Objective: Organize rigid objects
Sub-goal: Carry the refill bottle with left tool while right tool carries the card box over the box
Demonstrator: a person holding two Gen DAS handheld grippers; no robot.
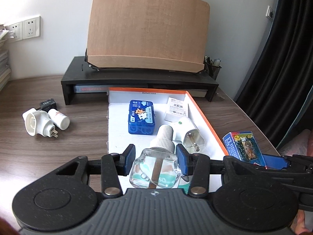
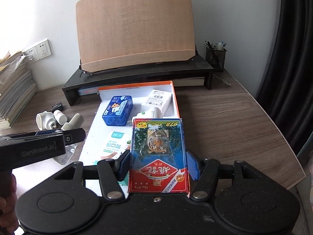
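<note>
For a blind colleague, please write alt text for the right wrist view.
The right gripper holds a card box with a tiger picture in its jaws, over a wooden desk. Behind it, an open orange-edged box contains a blue tin and a white carton. At the left, the left gripper holds a clear bottle.

Two close wrist views, angled down; shared: orange-rimmed box (image 1: 205, 115) (image 2: 175, 99), desk beyond

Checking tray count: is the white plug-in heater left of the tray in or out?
Out. The plug-in heater lies on the desk, left of the tray.
</note>
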